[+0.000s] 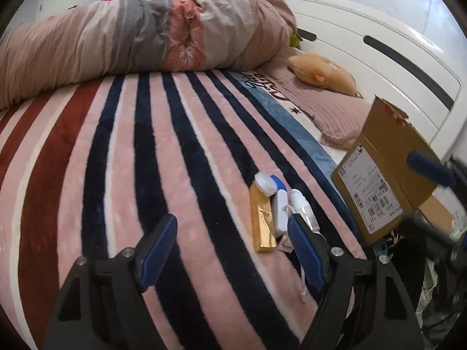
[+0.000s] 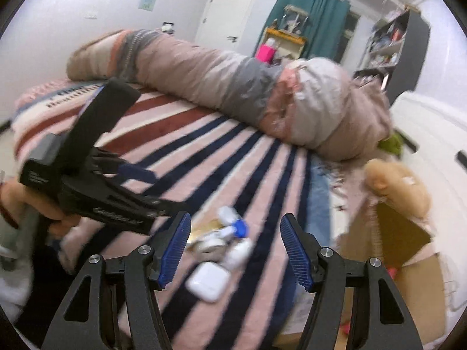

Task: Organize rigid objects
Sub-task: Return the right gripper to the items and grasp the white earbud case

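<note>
Blue-padded fingers of the left tool stand spread, released, holding nothing above the striped blanket on the bed. Just past its right finger lies a small cluster of rigid things: one gold box, its long axis running away from the camera; one white case beside it, lying the same way; one white bottle with a cord, right of that; and one small jar with a white cap at the far end. One cardboard box stands to the right at the bed's edge. From the right wrist, the right tool is likewise spread and empty over one white rounded case. One rolled quilt lies farthest back.
</note>
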A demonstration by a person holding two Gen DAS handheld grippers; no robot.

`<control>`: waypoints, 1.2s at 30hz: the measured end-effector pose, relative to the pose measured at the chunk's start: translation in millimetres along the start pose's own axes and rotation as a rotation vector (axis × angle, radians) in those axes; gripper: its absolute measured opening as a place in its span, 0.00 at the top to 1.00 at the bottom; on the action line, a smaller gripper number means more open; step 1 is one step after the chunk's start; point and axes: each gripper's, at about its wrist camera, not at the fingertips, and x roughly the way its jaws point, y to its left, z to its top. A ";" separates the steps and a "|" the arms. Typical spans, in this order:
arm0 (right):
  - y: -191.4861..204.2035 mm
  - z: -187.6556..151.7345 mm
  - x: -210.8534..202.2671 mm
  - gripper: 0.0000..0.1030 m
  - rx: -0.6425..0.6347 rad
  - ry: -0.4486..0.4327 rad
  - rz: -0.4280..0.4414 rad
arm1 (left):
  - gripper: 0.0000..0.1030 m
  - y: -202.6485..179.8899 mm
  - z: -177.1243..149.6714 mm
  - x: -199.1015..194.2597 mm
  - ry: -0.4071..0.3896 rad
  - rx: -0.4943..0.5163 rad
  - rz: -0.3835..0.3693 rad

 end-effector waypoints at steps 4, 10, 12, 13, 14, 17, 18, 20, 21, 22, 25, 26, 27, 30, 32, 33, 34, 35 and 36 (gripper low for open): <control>2.9 -13.5 25.3 0.41 0.064 0.081 0.123 | 0.27 8.8 -0.4 0.3 0.005 -0.029 0.017; -20.9 -51.1 73.0 0.41 0.193 0.230 0.198 | 0.27 6.5 -4.4 7.9 0.027 -0.012 0.005; -29.5 -61.6 83.3 0.42 0.231 0.259 0.224 | 0.27 5.4 -7.5 13.8 0.046 -0.006 0.010; -31.8 -66.1 87.5 0.42 0.240 0.268 0.238 | 0.27 4.1 -9.0 17.5 0.056 -0.001 0.019; -33.3 -69.1 88.7 0.42 0.243 0.270 0.246 | 0.27 2.6 -9.9 22.4 0.067 0.010 0.038; -35.4 -75.3 93.7 0.42 0.258 0.273 0.257 | 0.27 -2.2 -12.3 34.1 0.094 0.035 0.060; -36.3 -76.9 95.9 0.44 0.265 0.275 0.263 | 0.27 -3.2 -13.0 36.6 0.098 0.036 0.050; -39.0 -78.6 96.9 0.53 0.278 0.278 0.286 | 0.28 -5.9 -13.1 41.5 0.105 0.033 0.017; -40.5 -77.7 97.2 0.53 0.281 0.277 0.284 | 0.28 -7.5 -12.8 43.3 0.107 0.034 0.008; -42.3 -78.0 97.8 0.53 0.281 0.277 0.283 | 0.32 -9.4 -12.6 45.7 0.109 0.038 0.004; -49.1 -80.0 94.5 0.54 0.281 0.283 0.269 | 0.39 -12.5 -13.3 53.5 0.125 0.053 0.023; -53.0 -81.7 92.9 0.54 0.281 0.288 0.261 | 0.40 -12.8 -13.4 55.1 0.127 0.056 0.022; -54.7 -81.9 92.4 0.54 0.280 0.291 0.253 | 0.41 -13.3 -12.9 56.0 0.126 0.058 0.014; -60.8 -85.9 88.4 0.54 0.266 0.303 0.239 | 0.48 -15.6 -11.6 57.8 0.134 0.066 -0.036; -62.3 -85.8 86.5 0.53 0.262 0.307 0.238 | 0.49 -18.6 -10.3 62.3 0.143 0.074 -0.044; -62.2 -85.9 86.2 0.53 0.261 0.308 0.237 | 0.49 -20.6 -9.2 65.2 0.146 0.079 -0.040; -61.9 -86.1 86.2 0.53 0.260 0.308 0.236 | 0.50 -23.1 -8.1 67.8 0.148 0.085 -0.040; -61.5 -86.5 86.3 0.53 0.260 0.307 0.235 | 0.55 -26.4 -6.9 70.5 0.147 0.093 -0.038; -61.0 -86.6 86.7 0.53 0.260 0.306 0.234 | 0.60 -28.7 -5.2 73.3 0.145 0.102 -0.031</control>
